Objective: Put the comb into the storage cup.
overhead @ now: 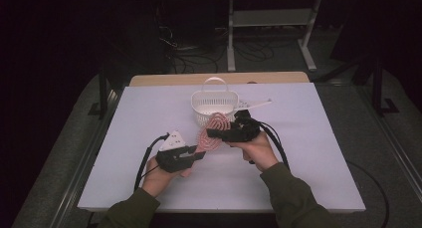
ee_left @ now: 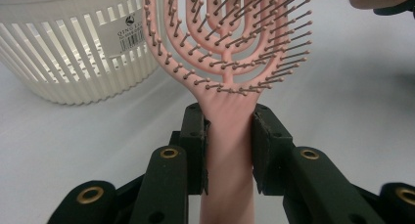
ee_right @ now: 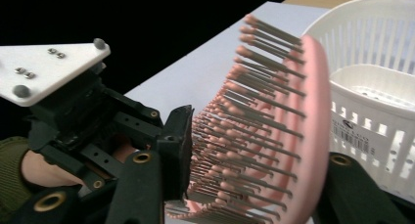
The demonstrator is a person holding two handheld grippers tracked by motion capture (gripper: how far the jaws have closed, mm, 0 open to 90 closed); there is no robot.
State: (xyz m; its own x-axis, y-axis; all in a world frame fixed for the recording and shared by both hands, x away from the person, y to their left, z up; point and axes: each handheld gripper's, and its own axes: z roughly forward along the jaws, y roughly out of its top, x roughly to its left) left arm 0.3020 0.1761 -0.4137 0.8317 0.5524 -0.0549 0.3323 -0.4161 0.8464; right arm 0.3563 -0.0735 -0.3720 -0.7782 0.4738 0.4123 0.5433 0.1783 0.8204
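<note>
A pink vented hairbrush (overhead: 213, 131) is held off the table between both grippers. My left gripper (ee_left: 227, 136) is shut on its handle (ee_left: 227, 155), one pad on each side, and the bristled head (ee_left: 230, 43) rises in front of it. My right gripper (ee_right: 259, 180) grips the brush head (ee_right: 279, 121): one jaw presses into the bristle tips and the other sits against the smooth back. In the high view the left gripper (overhead: 199, 156) is near the table's centre, and the right gripper (overhead: 213, 133) reaches in from the right.
A white slotted basket (overhead: 215, 106) with a handle stands just behind the brush and looks empty inside (ee_right: 372, 87). A white flat object (overhead: 256, 104) lies to its right. The white tabletop (overhead: 308, 153) has free room on both sides.
</note>
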